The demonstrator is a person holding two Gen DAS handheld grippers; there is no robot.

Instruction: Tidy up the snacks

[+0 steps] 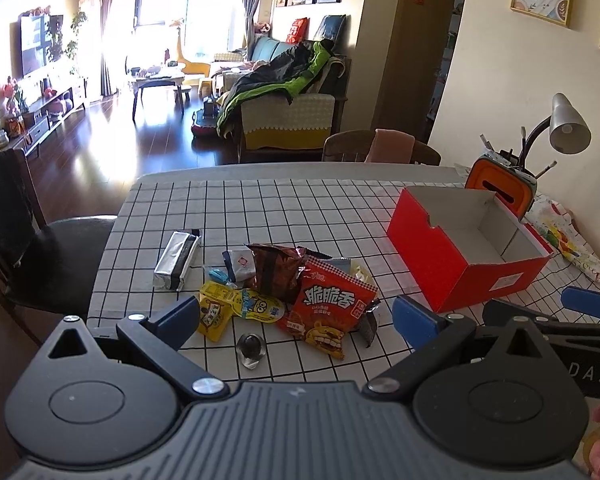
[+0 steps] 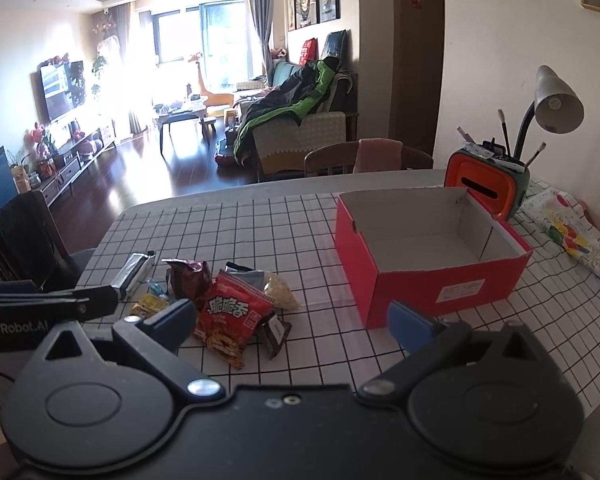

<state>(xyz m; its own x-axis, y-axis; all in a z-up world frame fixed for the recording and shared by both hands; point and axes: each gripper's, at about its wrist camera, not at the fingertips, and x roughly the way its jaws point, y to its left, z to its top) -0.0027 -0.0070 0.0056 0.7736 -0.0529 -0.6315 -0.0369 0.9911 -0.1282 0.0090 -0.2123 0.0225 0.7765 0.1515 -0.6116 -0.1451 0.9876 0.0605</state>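
Note:
A heap of snack packets lies on the checked tablecloth: a red packet (image 1: 327, 311) (image 2: 232, 319), a brown bag (image 1: 276, 273) (image 2: 187, 280), yellow packets (image 1: 235, 309), a silver bar (image 1: 177, 260) (image 2: 133, 271) and a clear jelly cup (image 1: 251, 350). An open red box (image 1: 466, 254) (image 2: 428, 256) stands empty to the right. My left gripper (image 1: 300, 316) hovers open just short of the heap, its blue fingers either side of it. My right gripper (image 2: 293, 318) is open too, between heap and box, holding nothing.
An orange and green holder (image 1: 504, 190) (image 2: 484, 186) with brushes and a desk lamp (image 1: 568, 126) (image 2: 556, 100) stand behind the box by the wall. A folded patterned cloth (image 2: 576, 236) lies at the right. Chairs stand at the table's left (image 1: 27, 240) and far edge (image 2: 364, 158).

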